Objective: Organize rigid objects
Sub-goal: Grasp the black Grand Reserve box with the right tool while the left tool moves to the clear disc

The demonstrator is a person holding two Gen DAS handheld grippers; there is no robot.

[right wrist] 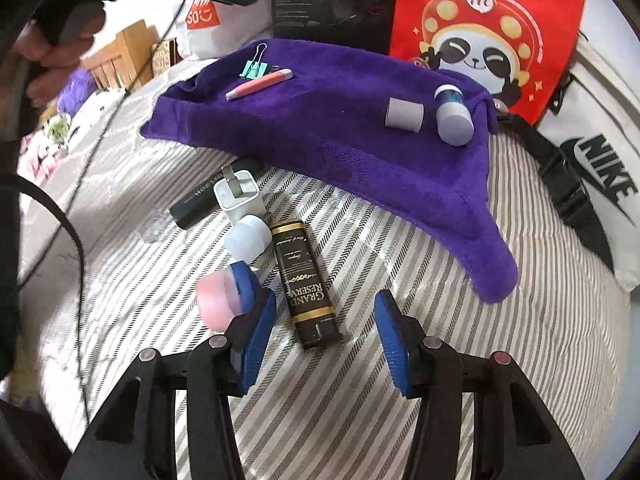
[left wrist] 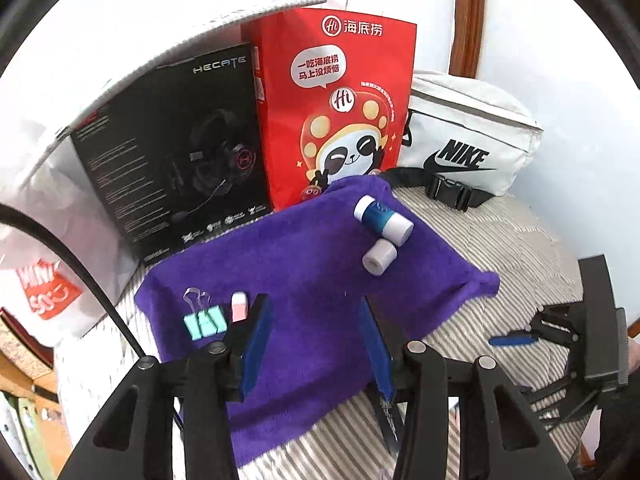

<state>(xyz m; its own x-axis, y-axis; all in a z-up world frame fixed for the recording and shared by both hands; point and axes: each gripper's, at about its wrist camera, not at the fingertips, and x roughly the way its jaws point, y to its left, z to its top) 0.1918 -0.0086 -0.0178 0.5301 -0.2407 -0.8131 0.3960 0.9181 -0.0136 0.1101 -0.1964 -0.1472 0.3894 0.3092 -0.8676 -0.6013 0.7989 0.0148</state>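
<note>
A purple cloth lies on the striped bed. On it are a mint binder clip, a pink pen, a white cap and a blue-and-white bottle. My left gripper is open and empty above the cloth's near part. My right gripper is open over a brown "Grand Reserve" box on the bed. Beside it lie a pink-white capsule, a pale cylinder, a white charger and a black bar.
A black Hecate headset box, a red panda bag and a white Nike pouch stand behind the cloth. A white Miniso bag and a black cable lie to the left.
</note>
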